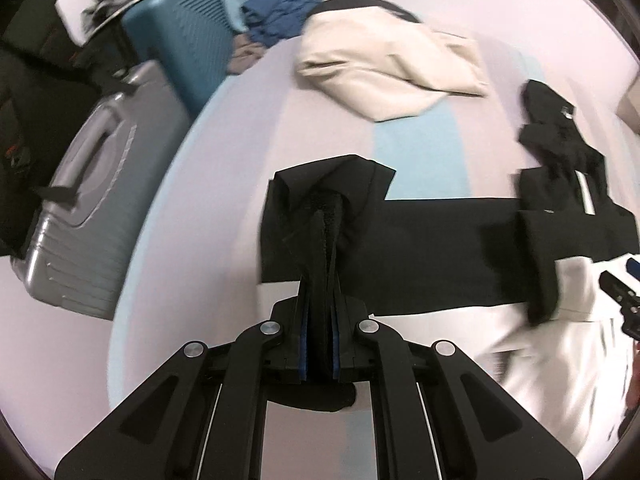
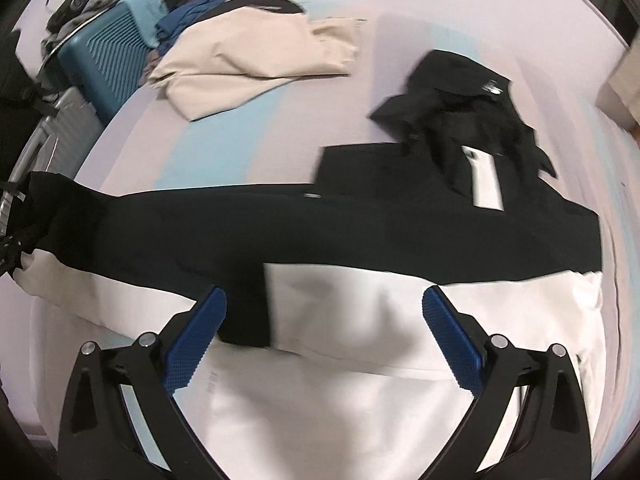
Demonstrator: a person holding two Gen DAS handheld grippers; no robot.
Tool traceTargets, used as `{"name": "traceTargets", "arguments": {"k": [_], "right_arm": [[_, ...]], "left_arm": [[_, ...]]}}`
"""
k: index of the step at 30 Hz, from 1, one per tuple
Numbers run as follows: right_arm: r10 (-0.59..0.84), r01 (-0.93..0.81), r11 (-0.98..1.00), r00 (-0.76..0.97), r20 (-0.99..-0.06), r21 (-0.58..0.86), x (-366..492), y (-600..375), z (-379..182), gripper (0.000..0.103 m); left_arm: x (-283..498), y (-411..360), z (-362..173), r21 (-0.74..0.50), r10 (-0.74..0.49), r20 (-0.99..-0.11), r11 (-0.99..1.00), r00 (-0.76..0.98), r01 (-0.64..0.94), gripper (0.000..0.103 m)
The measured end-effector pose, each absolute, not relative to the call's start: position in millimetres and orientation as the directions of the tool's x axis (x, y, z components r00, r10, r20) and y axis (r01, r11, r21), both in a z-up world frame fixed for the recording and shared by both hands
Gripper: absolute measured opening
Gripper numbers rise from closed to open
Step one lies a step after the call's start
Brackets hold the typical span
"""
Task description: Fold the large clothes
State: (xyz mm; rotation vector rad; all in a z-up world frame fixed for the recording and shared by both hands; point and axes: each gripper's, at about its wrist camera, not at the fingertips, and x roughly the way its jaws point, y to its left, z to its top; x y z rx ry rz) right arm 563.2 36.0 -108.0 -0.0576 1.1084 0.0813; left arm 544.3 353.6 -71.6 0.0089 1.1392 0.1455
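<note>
Left gripper (image 1: 320, 236) clamped on black sleeve cuff (image 1: 328, 200), right gripper (image 2: 324, 312) spread wide over black-and-white jacket (image 2: 360, 220), apparently not touching, on pale bed (image 1: 224, 152)

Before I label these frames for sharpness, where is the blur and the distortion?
Left wrist view: fisheye bends the bed edge; the grey suitcase and the jacket's right end smear, while the left hand-held gripper stays sharp. Right wrist view: the black-and-white jacket is motion-blurred, and the right hand-held gripper is crisp.
</note>
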Motion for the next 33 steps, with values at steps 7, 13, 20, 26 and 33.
{"name": "traceTargets", "arguments": {"k": [7, 13, 20, 26, 33], "right_arm": [[0.002, -0.055, 0.998, 0.460, -0.888, -0.026, 553.0, -44.2, -104.2, 0.095], [-0.041, -0.016, 0.998, 0.477, -0.878, -0.055, 549.7, -119.5, -97.3, 0.095], [-0.088, 0.029, 0.996, 0.496, -0.864, -0.085, 549.0, -193.9, -85.6, 0.095], [-0.098, 0.040, 0.995, 0.504, -0.858, -0.090, 553.2, -251.0, -79.5, 0.095], [-0.084, 0.042, 0.996, 0.507, -0.858, -0.073, 553.2, -313.4, -74.3, 0.095]], "left_arm": [[551.3, 261.8, -56.9, 0.086, 0.099, -0.899, 0.995, 0.426, -0.049, 0.007], [554.0, 178.1, -46.0, 0.075, 0.073, -0.893, 0.997, 0.444, -0.014, 0.007], [557.0, 83.7, -56.8, 0.066, 0.061, -0.898, 0.998, 0.436, -0.005, 0.007], [560.7, 3.1, -55.0, 0.038, 0.029, -0.895, 0.999, 0.446, 0.012, 0.007], [569.3, -84.0, -53.3, 0.008, -0.004, -0.890, 1.000, 0.455, 0.025, 0.007]]}}
